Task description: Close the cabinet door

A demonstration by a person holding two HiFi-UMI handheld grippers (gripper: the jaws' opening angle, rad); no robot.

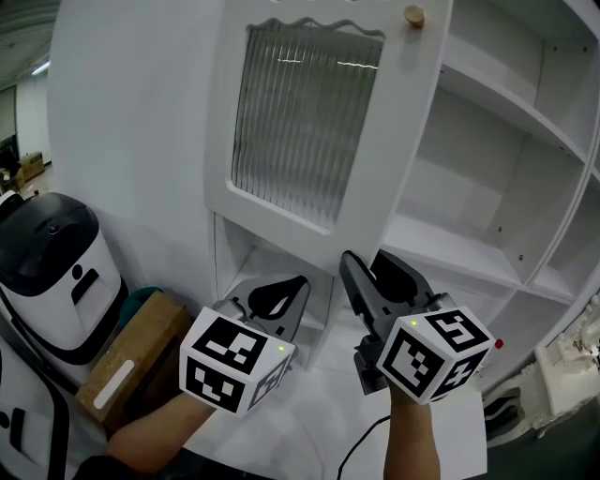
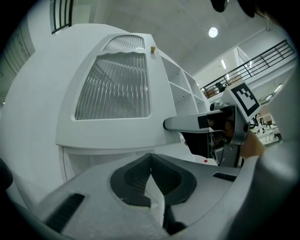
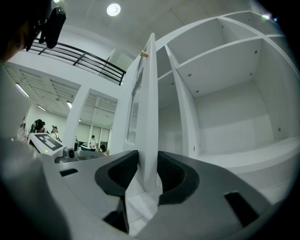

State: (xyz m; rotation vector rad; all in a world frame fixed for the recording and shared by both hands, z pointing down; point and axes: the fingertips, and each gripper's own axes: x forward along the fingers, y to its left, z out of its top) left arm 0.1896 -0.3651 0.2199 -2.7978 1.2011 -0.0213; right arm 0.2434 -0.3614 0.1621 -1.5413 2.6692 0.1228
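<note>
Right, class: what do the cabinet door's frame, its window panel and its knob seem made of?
Door frame: probably painted wood or board; smooth matt white.
Window panel: likely ribbed glass or acrylic; vertical flutes catch light streaks.
Knob: perhaps wood or brass; tan, too small to tell.

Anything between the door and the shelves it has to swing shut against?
No loose object: the shelves look bare. But the right gripper straddles the free edge of the cabinet door, so one jaw sits on the shelf side and would likely be caught as it closes.
</note>
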